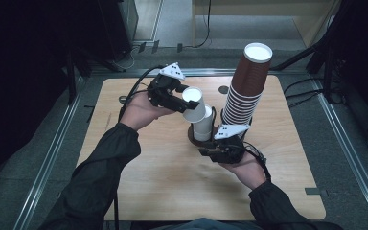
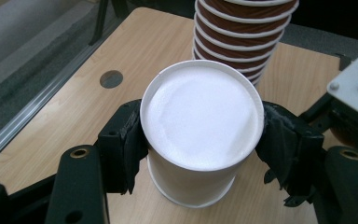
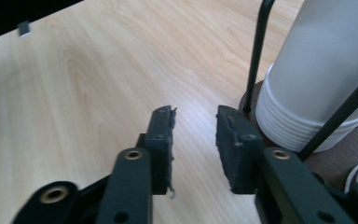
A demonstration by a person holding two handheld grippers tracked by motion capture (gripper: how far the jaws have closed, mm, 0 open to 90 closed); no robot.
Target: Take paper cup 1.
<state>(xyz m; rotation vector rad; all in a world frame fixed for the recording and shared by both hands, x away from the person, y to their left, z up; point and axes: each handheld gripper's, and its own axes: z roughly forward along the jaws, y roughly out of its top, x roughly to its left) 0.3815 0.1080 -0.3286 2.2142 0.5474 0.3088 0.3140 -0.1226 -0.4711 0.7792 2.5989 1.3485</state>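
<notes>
White cup (image 1: 193, 105) sits tilted in the left tongs (image 1: 179, 101), lifted off the white stack (image 1: 202, 128) that stands in a dark holder (image 1: 191, 135) mid-desk.

High view: left tongs clamped on the cup's sides, cup above and just left of the stack, mouth facing away from the cam, w/ its closed base up. Right tongs (image 1: 214, 147) low, just beside the holder's near side, touching no cup. Tall brown cup stack (image 1: 246, 86) rises behind-right, leaning a bit. Desk (image 1: 139, 172) otherwise bare wood.

Left gripper view: cup (image 2: 200, 126) base fills centre, both pads pressed on its wall, so a firm grip. Brown stack (image 2: 242, 32) beyond it.

Right gripper view: right tongs (image 3: 195, 135) apart, nothing between them, bare desk (image 3: 84, 79) under. White stack (image 3: 317, 84) off to the right inside thin black rods (image 3: 257, 51), well clear of the pads.

Step, as I read it: one cup has been peeled off the white stack & the steadying tongs have let go. Next prob. calls for carrying the cup clear of the rods, turning it upright, then setting it down on open desk w/o crushing the thin wall.
</notes>
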